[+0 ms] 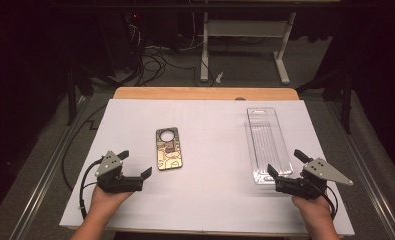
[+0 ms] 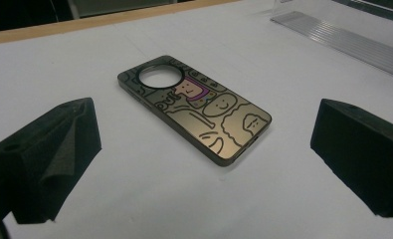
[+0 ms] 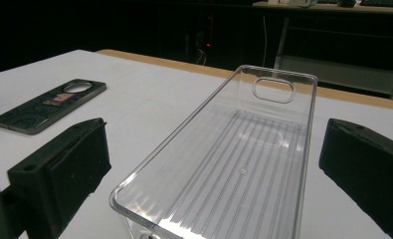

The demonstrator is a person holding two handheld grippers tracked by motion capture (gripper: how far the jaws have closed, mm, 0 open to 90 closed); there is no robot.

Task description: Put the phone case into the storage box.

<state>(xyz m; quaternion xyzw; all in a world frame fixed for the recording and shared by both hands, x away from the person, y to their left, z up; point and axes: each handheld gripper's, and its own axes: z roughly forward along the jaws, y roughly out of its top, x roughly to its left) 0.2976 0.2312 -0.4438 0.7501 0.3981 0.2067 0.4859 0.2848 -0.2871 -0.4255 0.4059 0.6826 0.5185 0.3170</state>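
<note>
The left gripper (image 1: 136, 164) is hovering wide open just short of the phone case (image 2: 194, 107) — thin, stiff, probably light and slippery — so gripping across its long edges looks best.

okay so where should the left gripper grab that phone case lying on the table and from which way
Probably across its two long edges near the middle. The phone case lies flat on the white table, so the thin side walls are the only grippable faces. The left gripper, jaws open and apart from the case, could come down from above, turned so its jaws straddle the narrow width below the round camera hole.
</note>
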